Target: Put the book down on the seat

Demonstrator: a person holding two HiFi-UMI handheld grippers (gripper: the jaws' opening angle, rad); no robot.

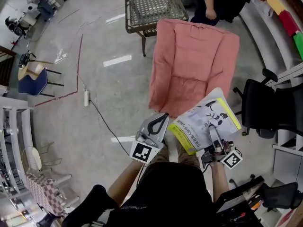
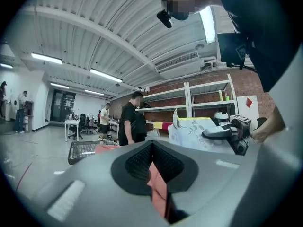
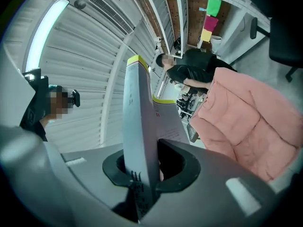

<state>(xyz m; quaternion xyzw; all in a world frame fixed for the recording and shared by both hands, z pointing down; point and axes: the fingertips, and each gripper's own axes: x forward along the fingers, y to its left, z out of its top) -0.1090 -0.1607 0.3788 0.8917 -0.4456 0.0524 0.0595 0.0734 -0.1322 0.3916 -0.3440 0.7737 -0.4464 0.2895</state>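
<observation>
A white book with a yellow band (image 1: 206, 119) is held over the front right corner of the pink cushioned seat (image 1: 189, 65). My right gripper (image 1: 213, 129) is shut on the book's near edge. In the right gripper view the book (image 3: 139, 126) stands edge-on between the jaws of the right gripper (image 3: 142, 174), and the pink seat (image 3: 251, 122) lies to the right. My left gripper (image 1: 162, 118) hovers at the seat's front edge, left of the book, jaws together and holding nothing. In the left gripper view the left gripper (image 2: 156, 174) shows only a thin slit, with the book (image 2: 194, 131) at the right.
A mesh-topped table (image 1: 151, 8) stands behind the seat, with a person in black (image 1: 213, 4) beside it. A black office chair (image 1: 270, 108) stands to the right, below shelving. On the floor at left lie a power strip (image 1: 86, 97) with its cable, and a blue chair (image 1: 33, 82).
</observation>
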